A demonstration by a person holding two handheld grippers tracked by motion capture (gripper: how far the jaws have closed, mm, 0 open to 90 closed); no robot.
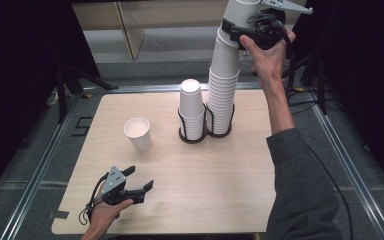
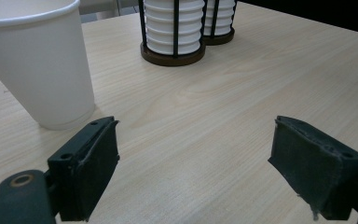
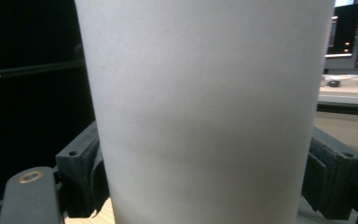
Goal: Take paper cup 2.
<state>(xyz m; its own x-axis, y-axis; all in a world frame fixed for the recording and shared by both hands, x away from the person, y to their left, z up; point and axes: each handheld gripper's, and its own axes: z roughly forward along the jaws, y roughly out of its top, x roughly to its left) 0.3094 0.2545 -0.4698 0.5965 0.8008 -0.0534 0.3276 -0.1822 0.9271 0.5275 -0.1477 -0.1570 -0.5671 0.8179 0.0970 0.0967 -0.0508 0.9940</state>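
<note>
Standing at the far middle of the table (image 1: pixel 230 170), a tall stack of white paper cups (image 1: pixel 223 95) rises from the right-hand ring of a dark double wire holder (image 1: pixel 206 134); the top cup (image 1: pixel 243 11), upside down like the rest, sits at the high end of the stack, and whether it is lifted free of the cup beneath cannot be told. Right gripper (image 1: pixel 236 31): held high above the table's far edge, its jaws closed on the wall of that top cup; in the right gripper view the cup (image 3: pixel 205 112) sits between both black pads, pressed on either side. Short stack of white cups (image 1: pixel 191 110): seated in the left-hand ring of the same holder, touching nothing but the holder wires, just beside the tall stack. Single white paper cup (image 1: pixel 138 134): upright, mouth up, alone on the table to the left of the holder, well apart from it. Left gripper (image 1: pixel 141 178): low at the near left of the table, jaws apart with nothing between them; in the left gripper view bare wood shows between its pads, with the single cup (image 2: pixel 37 60) just beyond the left pad, not touching it, and the holder (image 2: pixel 172 56) farther off.
</note>
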